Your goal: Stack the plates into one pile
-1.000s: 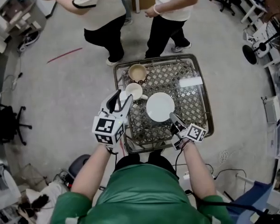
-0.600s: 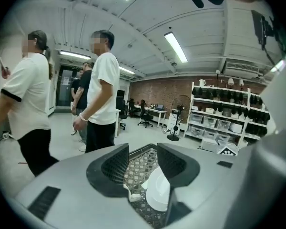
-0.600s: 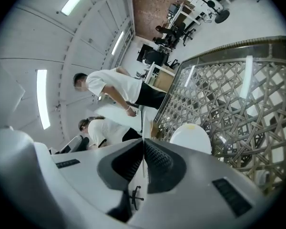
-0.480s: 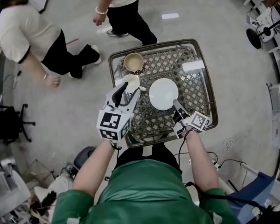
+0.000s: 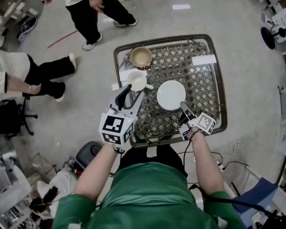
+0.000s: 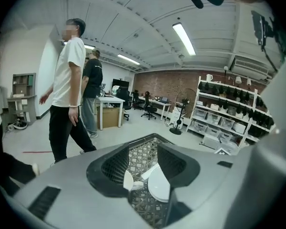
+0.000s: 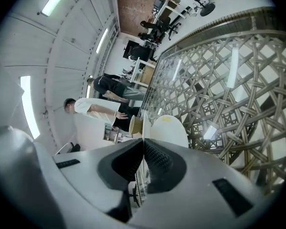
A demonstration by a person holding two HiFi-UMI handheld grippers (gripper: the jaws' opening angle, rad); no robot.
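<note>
A large white plate (image 5: 171,95) lies flat on the lattice-topped glass table (image 5: 207,99); it also shows in the right gripper view (image 7: 170,130) and the left gripper view (image 6: 158,185). A smaller white dish (image 5: 137,80) sits to its left, near the table's left side. My left gripper (image 5: 132,93) is open, its tips just short of that dish, nothing between them (image 6: 145,163). My right gripper (image 5: 183,107) is shut and empty (image 7: 143,149), its tip at the large plate's near rim; whether it touches is unclear.
A brown bowl (image 5: 140,57) stands at the table's far left corner, seen too in the right gripper view (image 7: 135,126). A flat white rectangle (image 5: 203,59) lies at the far right. The table has a raised metal rim (image 5: 168,140). People (image 5: 93,6) move on the floor beyond.
Both grippers have sunk toward the table. The right one rolled and slid forward to the large plate's near rim. The people beyond the table have walked to the left.
</note>
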